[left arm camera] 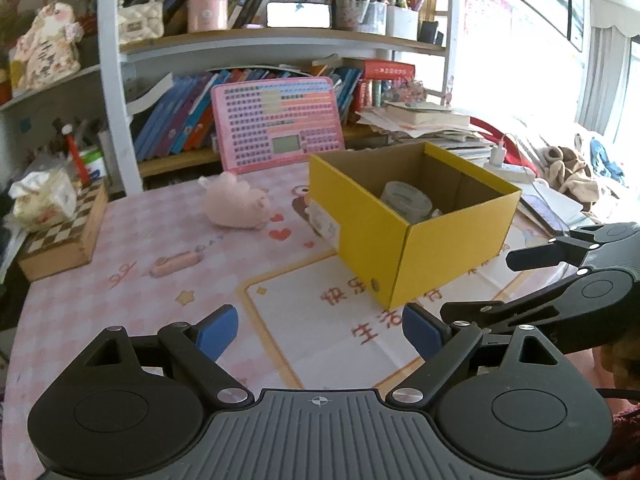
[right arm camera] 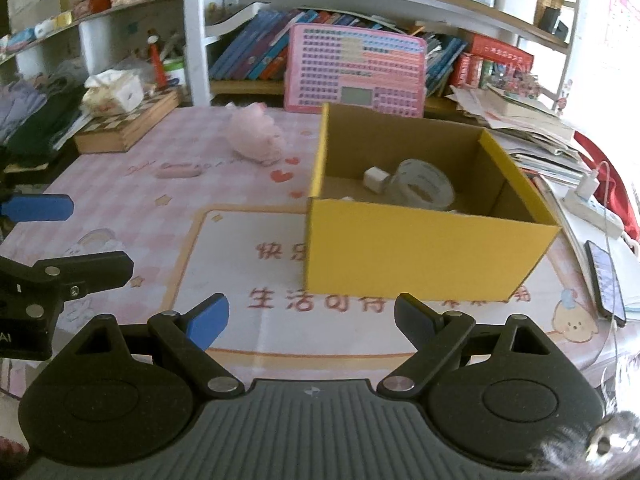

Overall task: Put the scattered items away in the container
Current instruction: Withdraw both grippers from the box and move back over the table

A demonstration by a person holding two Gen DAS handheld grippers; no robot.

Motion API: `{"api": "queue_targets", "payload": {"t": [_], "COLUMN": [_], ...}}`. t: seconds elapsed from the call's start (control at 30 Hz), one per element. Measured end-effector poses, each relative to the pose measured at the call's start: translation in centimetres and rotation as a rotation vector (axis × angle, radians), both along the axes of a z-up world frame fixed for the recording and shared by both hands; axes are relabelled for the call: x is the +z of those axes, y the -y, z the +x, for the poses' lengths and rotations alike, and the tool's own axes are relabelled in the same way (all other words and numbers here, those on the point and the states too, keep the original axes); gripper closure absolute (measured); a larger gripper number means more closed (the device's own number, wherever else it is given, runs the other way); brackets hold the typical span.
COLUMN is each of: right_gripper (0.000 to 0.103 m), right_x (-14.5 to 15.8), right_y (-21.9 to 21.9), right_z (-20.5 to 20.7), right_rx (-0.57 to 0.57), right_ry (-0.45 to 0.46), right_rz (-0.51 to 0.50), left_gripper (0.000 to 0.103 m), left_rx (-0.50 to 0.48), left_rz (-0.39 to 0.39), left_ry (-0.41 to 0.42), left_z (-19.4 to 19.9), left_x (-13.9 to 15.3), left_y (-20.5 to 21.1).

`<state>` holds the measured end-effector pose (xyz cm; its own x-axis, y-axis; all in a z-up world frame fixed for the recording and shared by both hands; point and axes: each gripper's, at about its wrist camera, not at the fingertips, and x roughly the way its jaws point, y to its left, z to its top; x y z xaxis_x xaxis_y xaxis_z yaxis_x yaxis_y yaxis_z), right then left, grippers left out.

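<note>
Both my sets of fingers are spread wide and grasp nothing: my left gripper (left arm camera: 320,330) and my right gripper (right arm camera: 310,320) hover side by side over the pink worktop (left arm camera: 132,256), just in front of the yellow cardboard box (right arm camera: 424,248). Inside the box lie a tape roll (right arm camera: 426,186) and a small white cube (right arm camera: 375,178). A pink plush pig (left arm camera: 236,206) lies on the worktop beyond, apart from the box, and a pink pen-like item (left arm camera: 176,263) lies nearer
</note>
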<state>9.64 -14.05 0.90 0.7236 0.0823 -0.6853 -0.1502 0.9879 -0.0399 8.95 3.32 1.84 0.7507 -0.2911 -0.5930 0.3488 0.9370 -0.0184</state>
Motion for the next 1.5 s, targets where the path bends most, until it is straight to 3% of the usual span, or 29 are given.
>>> {"api": "queue_targets", "payload": {"t": [0.43, 0.83, 1.5], "right_gripper": [0.013, 0.013, 0.013], "right_x": [-0.7, -0.7, -0.6], "right_y": [-6.9, -9.2, -11.1], "right_z": [-0.2, 0.7, 8.9], "right_rx": [0.163, 0.223, 0.349], "right_ry": [-0.023, -0.023, -0.023], "right_rz": [-0.052, -0.073, -0.105], "left_gripper": [0.012, 0.012, 0.012], "left_rx": [0.141, 0.173, 0.311], "left_rz": [-0.044, -0.055, -0.077], "left_ry": [-0.015, -0.030, -0.026], "left_z": [-1.8, -1.2, 4.6], "left_x": [-0.5, -0.9, -1.3], "left_y": [-6.0, -7.5, -9.4]}}
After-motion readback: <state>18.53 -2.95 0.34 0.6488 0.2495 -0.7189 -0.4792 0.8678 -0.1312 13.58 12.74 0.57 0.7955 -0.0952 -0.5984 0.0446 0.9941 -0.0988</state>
